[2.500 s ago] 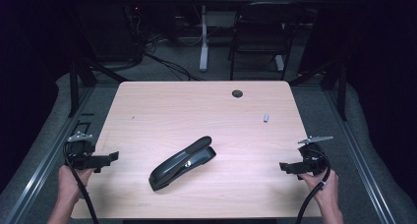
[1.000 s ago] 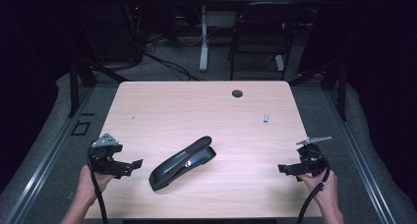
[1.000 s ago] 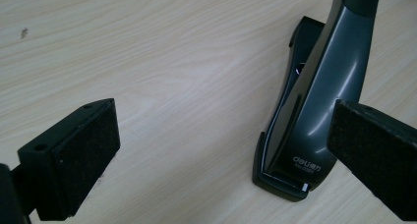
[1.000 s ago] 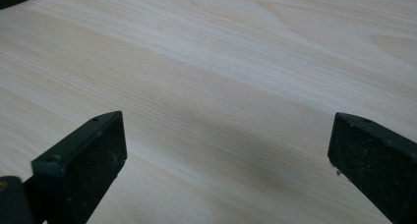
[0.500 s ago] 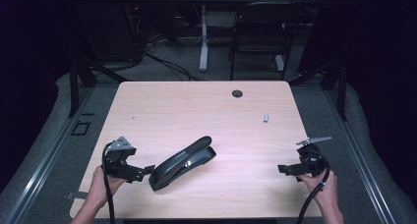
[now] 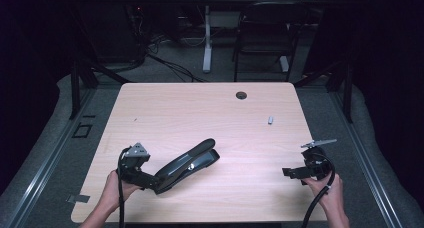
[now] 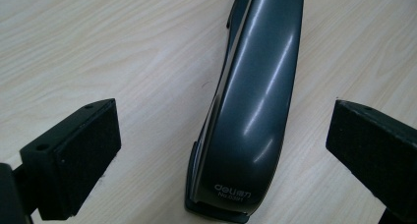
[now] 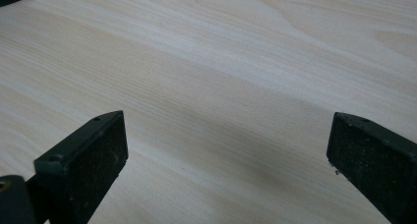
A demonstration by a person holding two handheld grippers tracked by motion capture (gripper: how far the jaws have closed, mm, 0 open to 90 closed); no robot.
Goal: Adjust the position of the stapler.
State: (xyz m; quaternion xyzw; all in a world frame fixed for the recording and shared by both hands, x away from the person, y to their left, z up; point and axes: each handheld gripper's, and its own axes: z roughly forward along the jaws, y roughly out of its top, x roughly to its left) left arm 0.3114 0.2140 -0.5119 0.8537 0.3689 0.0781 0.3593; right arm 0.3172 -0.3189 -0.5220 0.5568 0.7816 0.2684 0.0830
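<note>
Now, left tool (image 7: 223, 150): jaws wide apart, straddling the stapler's near end.
Right tool (image 8: 228, 150): jaws spread over bare desk (image 6: 210, 113).
Stapler (image 6: 187, 164): lying diagonally, front-left of desk.
Small grey piece (image 6: 270, 120): far right.

glossy dark plastic stapler (image 7: 251, 111); matt wood-grain table (image 6: 200, 113)

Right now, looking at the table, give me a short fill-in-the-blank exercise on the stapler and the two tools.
1. The stapler lies between the open jaws of the ____ tool.
2. The right tool has its jaws ____, with bare table between them.
3. The colour of the stapler is ____.
4. A small grey piece lies nearer the ____ tool.

Missing words: left; open; black; right
</note>
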